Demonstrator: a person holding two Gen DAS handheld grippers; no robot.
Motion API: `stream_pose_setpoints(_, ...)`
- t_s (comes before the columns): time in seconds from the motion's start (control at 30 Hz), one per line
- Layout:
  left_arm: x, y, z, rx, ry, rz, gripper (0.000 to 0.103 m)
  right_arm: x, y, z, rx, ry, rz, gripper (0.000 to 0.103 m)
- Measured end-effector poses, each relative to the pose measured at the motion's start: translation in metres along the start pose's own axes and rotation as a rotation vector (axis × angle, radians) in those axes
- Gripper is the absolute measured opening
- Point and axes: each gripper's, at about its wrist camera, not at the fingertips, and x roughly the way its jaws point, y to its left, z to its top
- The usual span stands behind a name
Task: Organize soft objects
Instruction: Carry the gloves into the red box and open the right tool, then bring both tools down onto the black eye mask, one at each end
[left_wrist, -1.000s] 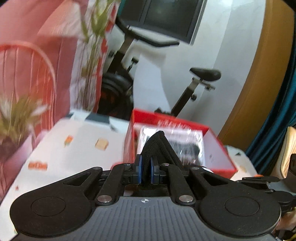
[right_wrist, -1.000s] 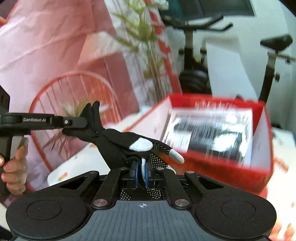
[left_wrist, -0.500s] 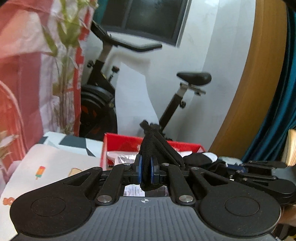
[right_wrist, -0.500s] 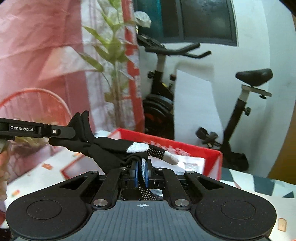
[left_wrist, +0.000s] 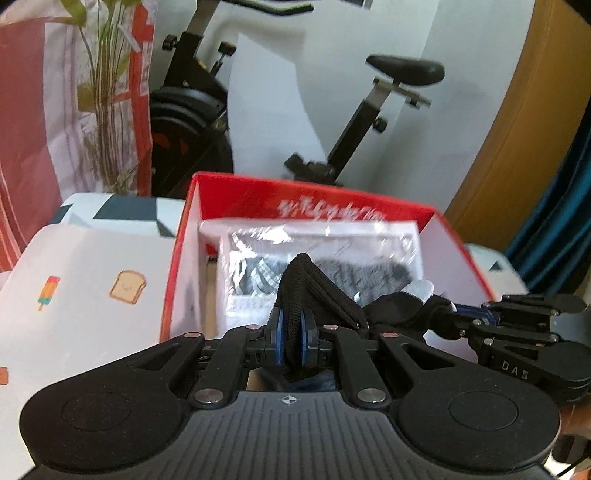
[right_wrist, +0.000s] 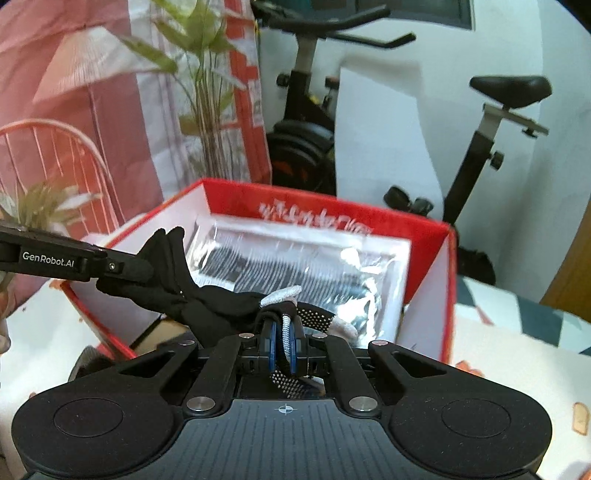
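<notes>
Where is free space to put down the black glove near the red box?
Bare cloth lies left of the red box, beside the toast print. The box's floor is crowded: a plastic packet covers most of it.

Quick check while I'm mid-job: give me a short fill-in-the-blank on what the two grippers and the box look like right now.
1. Both grippers are shut on the same black ____.
2. The left gripper and right gripper hold it above an open ____ box.
3. Inside the box lies a package wrapped in clear ____.
4. Behind the box stands an exercise ____.

Missing words: glove; red; plastic; bike
</notes>
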Motion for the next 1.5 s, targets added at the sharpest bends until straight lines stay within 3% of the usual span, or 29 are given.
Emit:
stream_pose_setpoints(0.2,-0.002,0.000,0.000,0.075,0.021,0.073,0.015,0.018,0.010,-0.003,0.000,0.037,0.027,0.007)
stream_pose_setpoints(0.23,-0.002,0.000,0.000,0.080,0.022,0.085,0.019,0.019,0.011,-0.004,0.000,0.041,0.032,0.006)
stream_pose_setpoints(0.3,-0.005,0.000,0.001,0.080,0.012,0.079,0.041,0.021,0.013,-0.006,0.015,0.040,0.043,0.006)
stream_pose_setpoints(0.33,-0.006,0.000,0.002,0.081,0.005,0.072,0.043,0.022,0.012,-0.006,0.027,0.042,0.050,0.006)
stream_pose_setpoints(0.7,-0.028,-0.007,-0.005,0.108,-0.082,0.107,0.044,0.014,0.013,-0.005,0.044,0.040,0.030,0.008)
stream_pose_setpoints(0.9,-0.053,-0.002,-0.020,0.073,-0.158,0.115,0.044,-0.016,0.009,-0.013,0.102,-0.024,0.000,0.018)
stream_pose_setpoints(1.13,-0.080,0.008,-0.045,-0.025,-0.220,0.096,0.044,-0.064,0.011,-0.035,0.141,-0.117,-0.012,0.018)
stream_pose_setpoints(1.5,-0.073,0.014,-0.094,-0.064,-0.110,0.112,0.044,-0.083,0.023,-0.084,0.172,-0.066,0.011,0.018)
